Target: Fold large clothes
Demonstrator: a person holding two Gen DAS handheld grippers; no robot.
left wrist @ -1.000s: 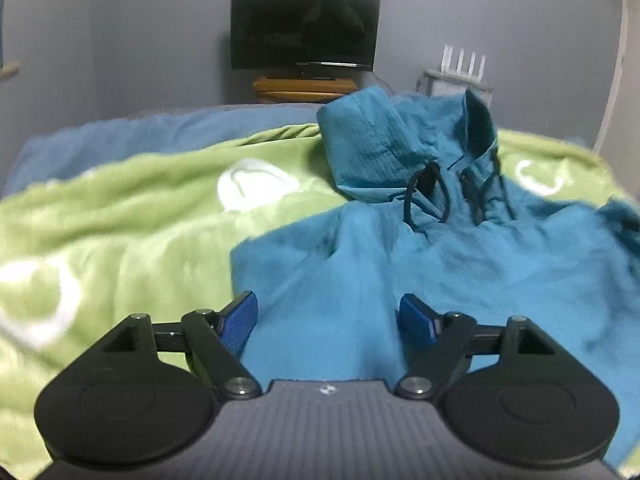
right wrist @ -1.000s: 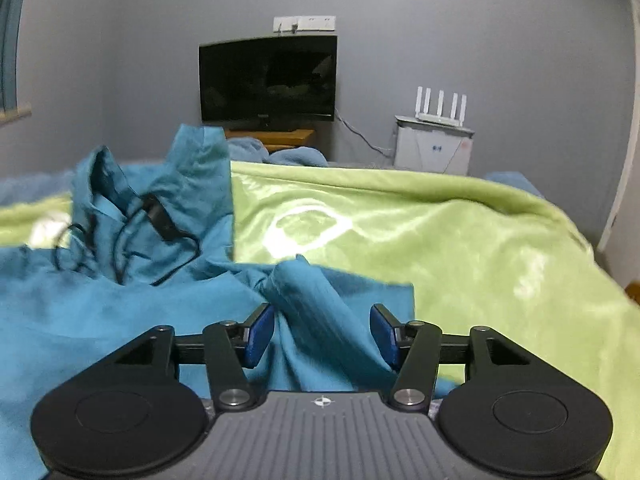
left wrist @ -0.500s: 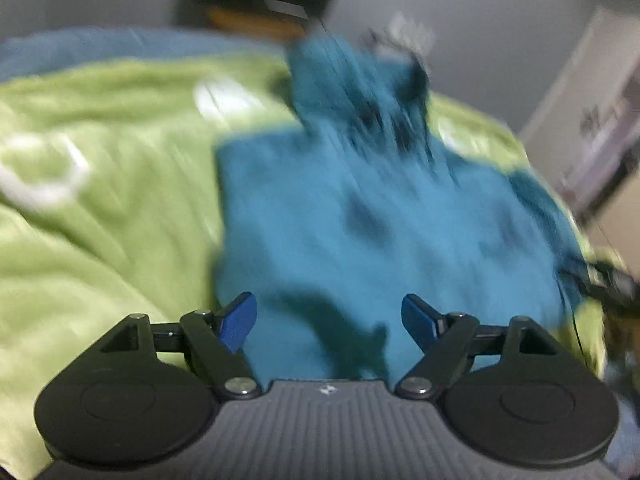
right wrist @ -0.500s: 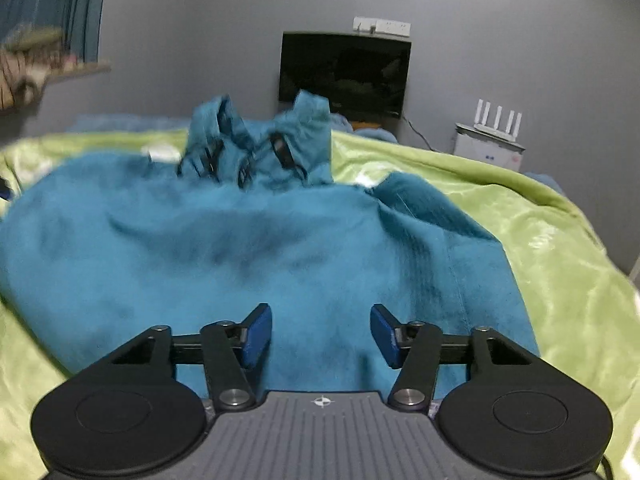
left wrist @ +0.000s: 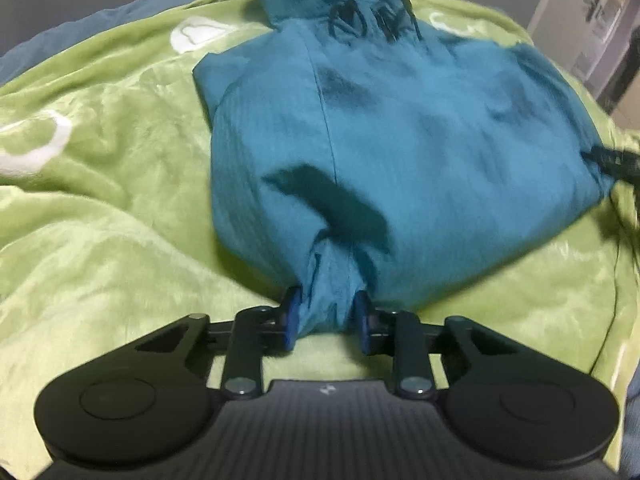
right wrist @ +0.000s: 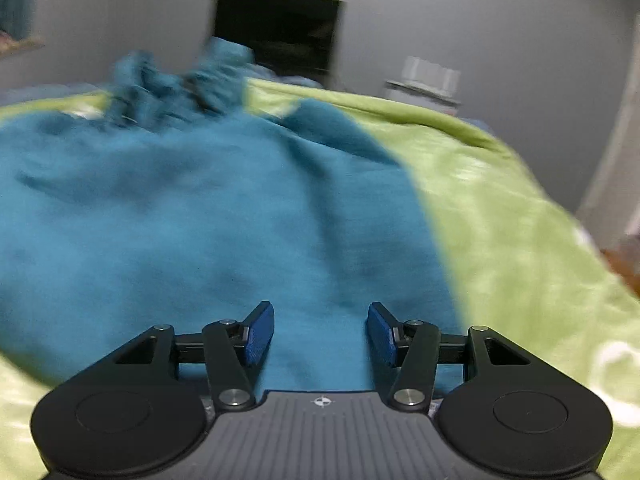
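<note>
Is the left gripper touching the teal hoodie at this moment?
Touching. In the left wrist view the left gripper is closing, its blue pads pressing either side of a bunched fold at the near edge of the teal hoodie.

A bed carries everything here. It is covered by a plush lime-green blanket (left wrist: 120,184) printed with white ring shapes, rumpled into soft folds. A blue sheet (left wrist: 76,28) shows beyond the blanket's far edge. Directly on the blanket lies a teal hooded sweatshirt (left wrist: 420,128), its hood and dark drawstrings at the far end, near the blanket's far edge.
</note>
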